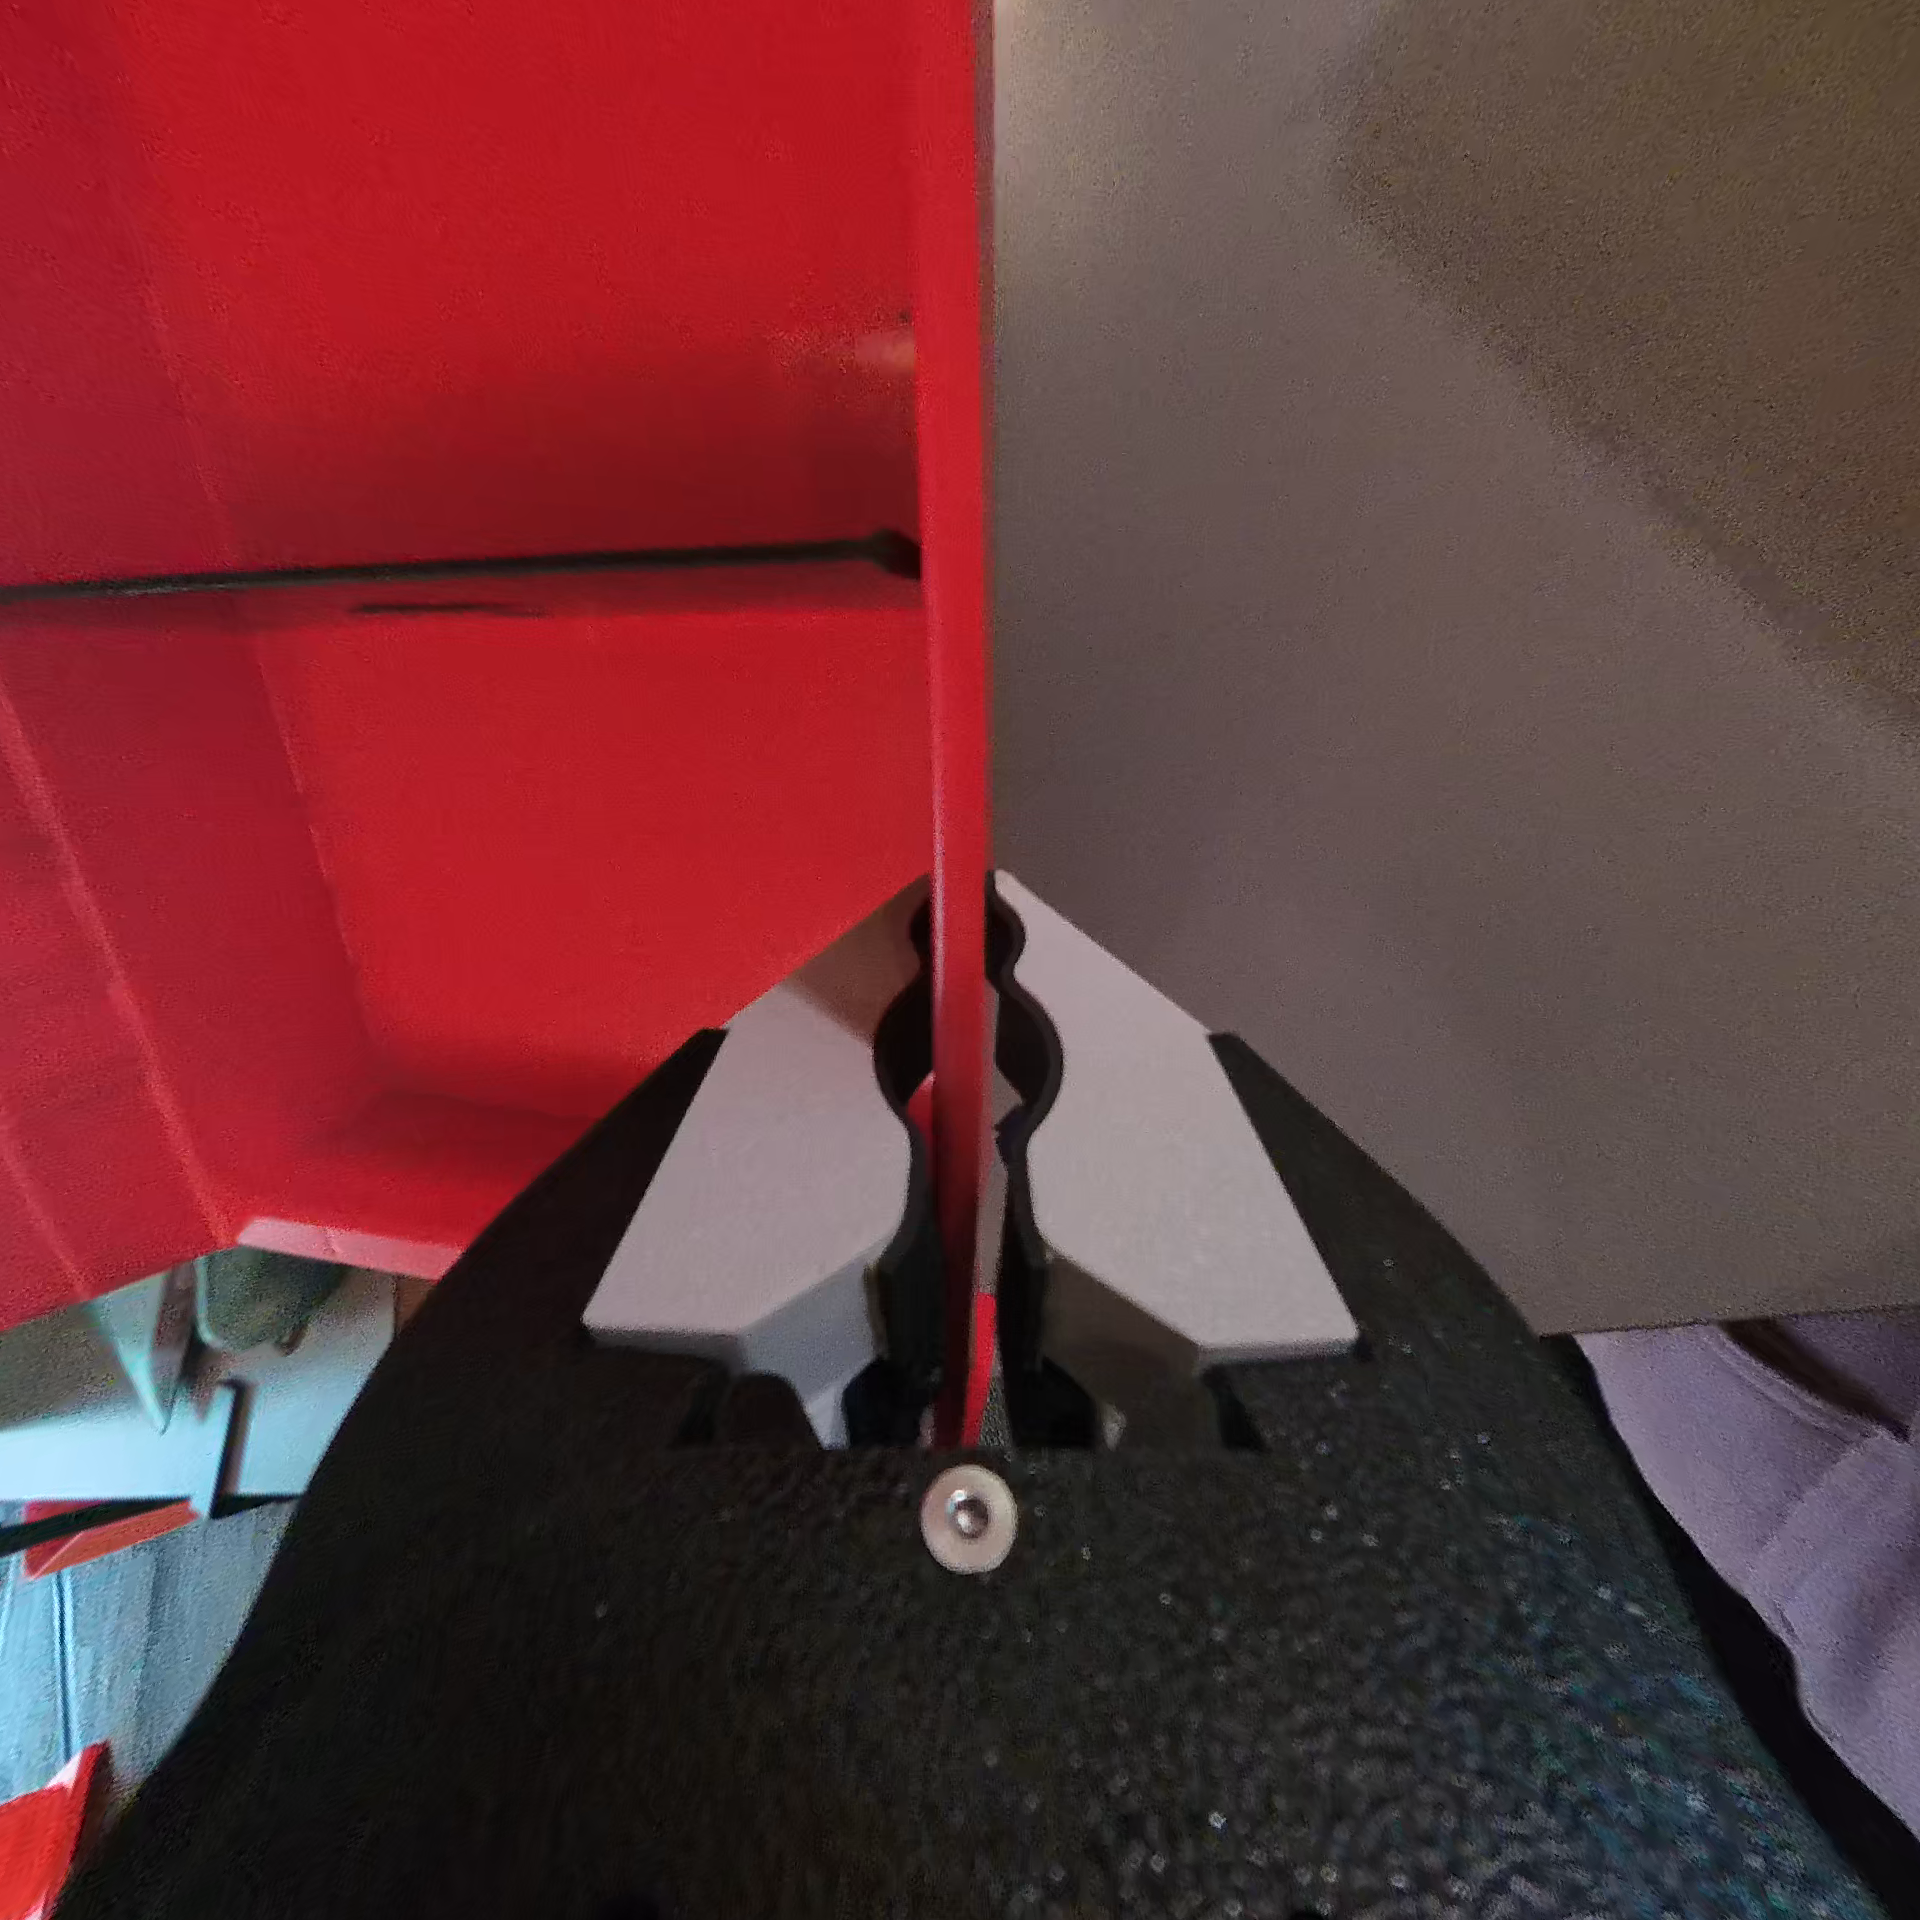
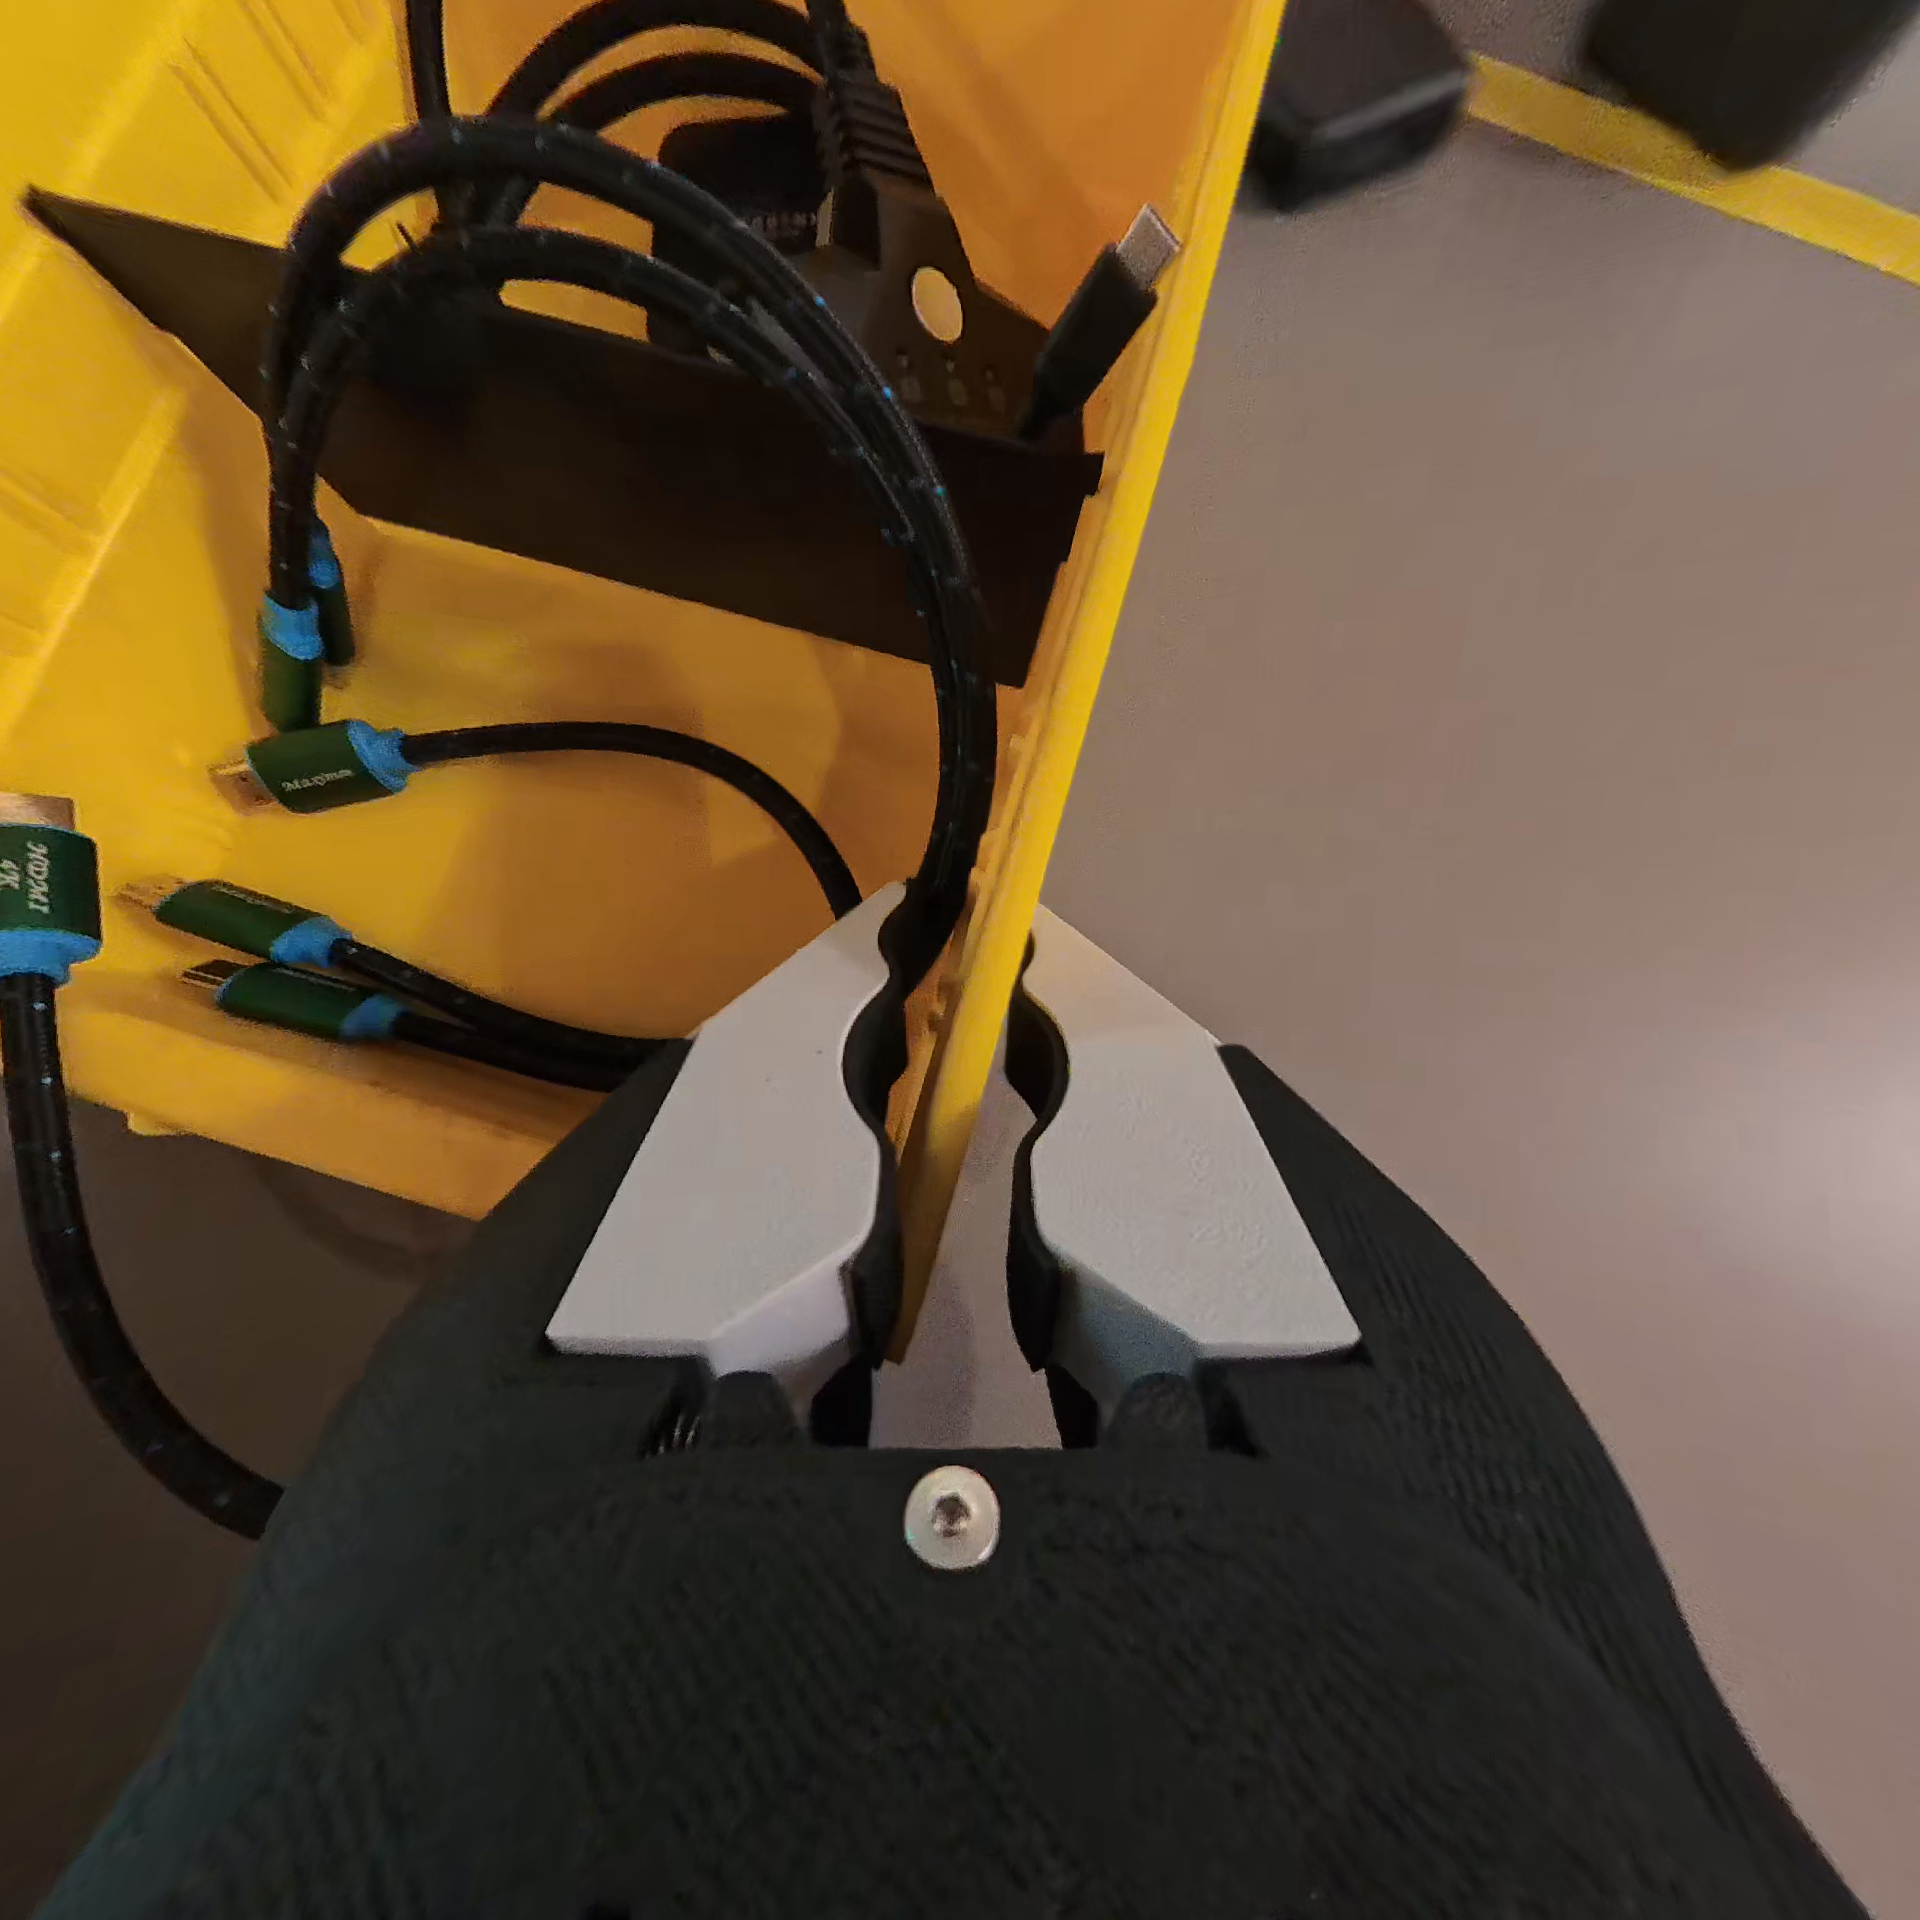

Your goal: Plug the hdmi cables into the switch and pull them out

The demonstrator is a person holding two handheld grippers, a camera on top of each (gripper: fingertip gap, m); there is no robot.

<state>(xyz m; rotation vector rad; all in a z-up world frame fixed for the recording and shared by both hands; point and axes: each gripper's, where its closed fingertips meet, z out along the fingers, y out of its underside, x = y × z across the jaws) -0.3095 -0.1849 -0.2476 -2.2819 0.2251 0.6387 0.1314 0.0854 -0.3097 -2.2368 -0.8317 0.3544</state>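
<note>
**Meanwhile, both bins clamped by their walls, cables loose inside**

The HDMI cables lie unplugged in the yellow bin, with the black switch propped behind a black divider. The right claw is closed on that bin's side wall, a cable loop pressed beside its inner pad. The left claw is clamped on a red bin's wall. If either bin is tilted, the cables could probably spill; the pinched loop might snag. Open grey desk is seen to the right.

We've got a red bin with a black divider slotted across it. Grey table beside it, plus yellow tape on the floor.
</note>
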